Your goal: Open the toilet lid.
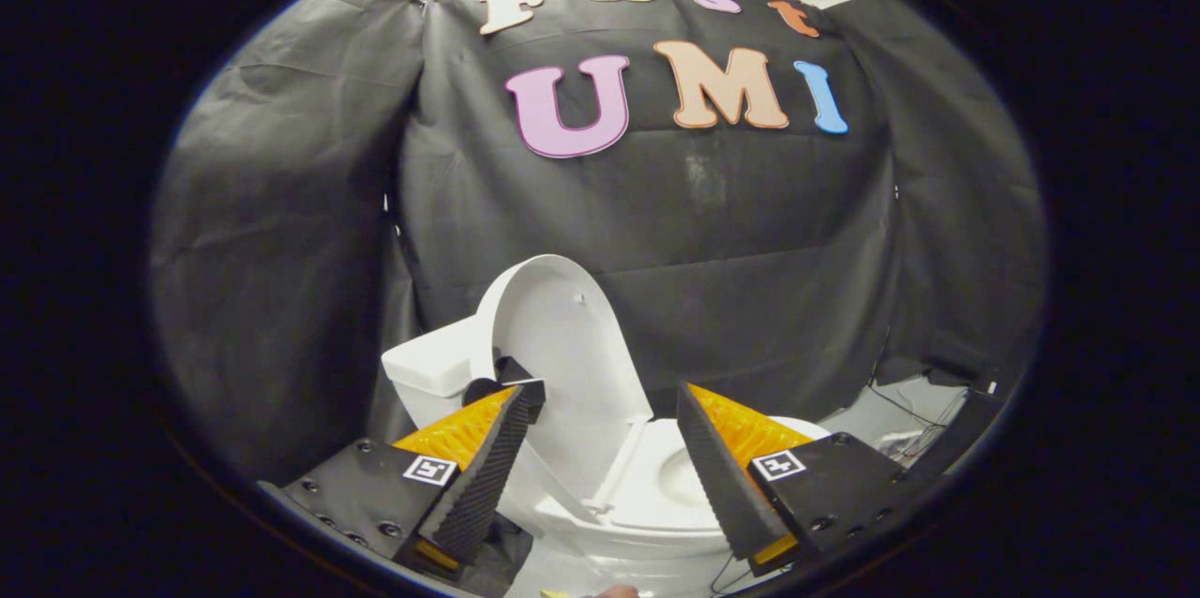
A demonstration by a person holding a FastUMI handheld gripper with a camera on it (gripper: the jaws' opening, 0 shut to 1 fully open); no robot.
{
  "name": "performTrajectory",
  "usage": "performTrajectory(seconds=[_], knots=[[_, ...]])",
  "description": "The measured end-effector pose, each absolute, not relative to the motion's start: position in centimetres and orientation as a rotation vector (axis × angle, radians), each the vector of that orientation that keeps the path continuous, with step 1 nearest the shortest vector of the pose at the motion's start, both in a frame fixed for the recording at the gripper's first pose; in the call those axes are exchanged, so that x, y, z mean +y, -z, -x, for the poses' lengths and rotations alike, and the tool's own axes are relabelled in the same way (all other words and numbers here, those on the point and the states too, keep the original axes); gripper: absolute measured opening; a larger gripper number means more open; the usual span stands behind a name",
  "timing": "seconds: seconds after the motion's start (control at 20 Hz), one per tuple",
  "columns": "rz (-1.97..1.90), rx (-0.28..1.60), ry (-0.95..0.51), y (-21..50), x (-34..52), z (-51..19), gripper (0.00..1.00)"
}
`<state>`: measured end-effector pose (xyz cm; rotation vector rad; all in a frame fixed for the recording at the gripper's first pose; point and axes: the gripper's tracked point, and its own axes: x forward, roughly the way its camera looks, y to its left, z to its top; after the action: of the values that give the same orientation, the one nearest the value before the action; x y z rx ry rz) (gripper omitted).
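With the toilet lid [562,345] already stood up against the tank [433,364] at lower centre, the gripper [609,411] is held apart, seemingly touching nothing, so only withdrawal is called for.

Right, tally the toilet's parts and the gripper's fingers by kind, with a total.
Toilet lid, raised: 1
Toilet seat, down: 1
Toilet tank: 1
Gripper fingers, spread apart, empty: 2
Total: 5
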<state>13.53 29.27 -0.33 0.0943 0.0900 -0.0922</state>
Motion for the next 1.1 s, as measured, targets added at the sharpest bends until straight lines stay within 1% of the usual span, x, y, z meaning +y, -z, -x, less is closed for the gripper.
performTrajectory(seconds=[0.25, 0.85, 1.1], knots=[[-0.061, 0.088, 0.067, 0.2, 28.2, -12.5, 0.98], [-0.068, 0.113, 0.088, 1.2, 26.0, -11.2, 0.99], [-0.052, 0.112, 0.062, 1.1, 25.4, -11.1, 0.99]])
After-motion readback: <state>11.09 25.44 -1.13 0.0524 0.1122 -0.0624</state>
